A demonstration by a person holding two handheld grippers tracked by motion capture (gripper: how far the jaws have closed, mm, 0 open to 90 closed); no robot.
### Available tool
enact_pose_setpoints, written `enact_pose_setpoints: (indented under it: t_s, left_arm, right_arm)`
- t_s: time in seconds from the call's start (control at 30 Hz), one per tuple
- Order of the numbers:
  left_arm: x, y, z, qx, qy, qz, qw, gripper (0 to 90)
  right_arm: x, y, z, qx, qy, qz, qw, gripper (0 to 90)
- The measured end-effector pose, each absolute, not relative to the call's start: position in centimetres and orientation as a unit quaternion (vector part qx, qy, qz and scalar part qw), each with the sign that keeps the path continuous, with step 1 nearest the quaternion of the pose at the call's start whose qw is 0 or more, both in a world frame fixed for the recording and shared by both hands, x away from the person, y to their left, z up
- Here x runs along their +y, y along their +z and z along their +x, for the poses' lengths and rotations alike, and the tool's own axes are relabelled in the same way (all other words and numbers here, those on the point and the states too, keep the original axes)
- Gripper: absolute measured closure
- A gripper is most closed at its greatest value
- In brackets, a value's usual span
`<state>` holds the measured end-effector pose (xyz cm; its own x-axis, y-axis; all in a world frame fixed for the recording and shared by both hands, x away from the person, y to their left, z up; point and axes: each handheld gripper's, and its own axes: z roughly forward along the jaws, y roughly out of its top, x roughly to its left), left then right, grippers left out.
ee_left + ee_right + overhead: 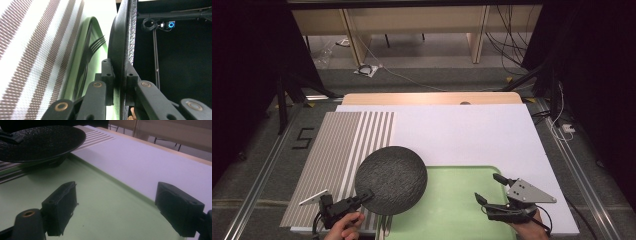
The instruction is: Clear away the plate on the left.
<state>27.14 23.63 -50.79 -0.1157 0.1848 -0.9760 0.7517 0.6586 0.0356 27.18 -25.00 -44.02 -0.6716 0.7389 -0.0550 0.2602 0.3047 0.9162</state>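
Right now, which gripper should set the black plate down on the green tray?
Left. The left gripper already clamps the black plate's rim, holding it partly over the green tray. The right gripper is open, empty, apart from the plate.

— Is it bright here?

— The middle is. In the high view, light falls from above on the white sheet (462, 130) on the desk, and the sides of the room are almost black.

— Any shadows?

— A soft dark patch lies under the black plate (40, 142) on the green tray (100, 202).

— Is everything sharp?

— No. In the left gripper view the striped mat (37, 50) is blurry and the fork (96, 43) is fuzzy. In the right gripper view the near jaws look soft, and the picture is a bit grainy.
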Motion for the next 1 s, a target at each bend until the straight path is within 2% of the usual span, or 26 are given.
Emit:
enact_pose_setpoints:
  t_s: [1.0]
  left_arm:
    - [18.4,-51.4,27.3,0.680,-0.294,0.404,0.537,82.0]
  right_arm:
    - [-25.1,-44.0,27.2,0.768,0.494,0.325,0.244,18.5]
